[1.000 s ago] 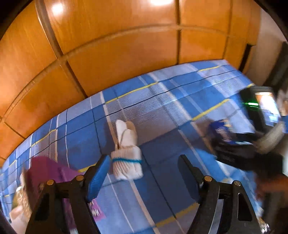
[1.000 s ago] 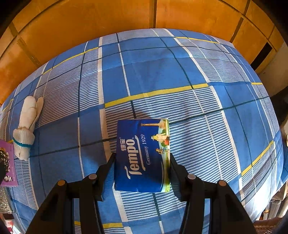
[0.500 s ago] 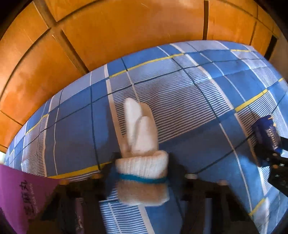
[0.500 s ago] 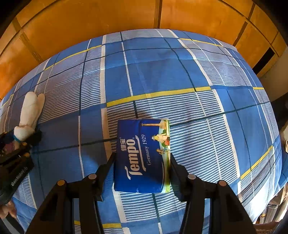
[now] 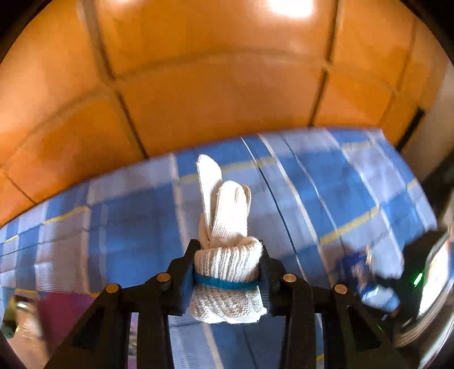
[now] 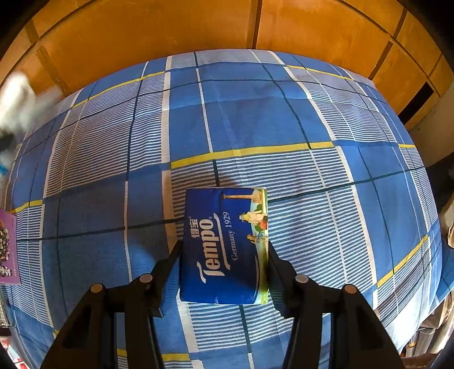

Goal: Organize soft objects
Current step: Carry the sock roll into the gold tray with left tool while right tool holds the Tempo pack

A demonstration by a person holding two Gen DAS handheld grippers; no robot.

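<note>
The rolled white glove (image 5: 227, 272) is squeezed by the closing left gripper (image 5: 227, 279) at 6 o'clock. The blue tissue pack (image 6: 224, 247) is clamped in the right gripper (image 6: 224, 261), on the checked bedsheet (image 6: 255, 119). Next, both probably need carrying together.

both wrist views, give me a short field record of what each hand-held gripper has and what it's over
left hand-held gripper: jaws closing on rolled white glove, blue band at the pads
glove state: lifted off the bed, fingers pointing away
right hand-held gripper: clamped on blue tissue pack
pack state: above the bed
surface: blue plaid sheet
backdrop: orange wood panels
other: purple packet at left edge
</note>
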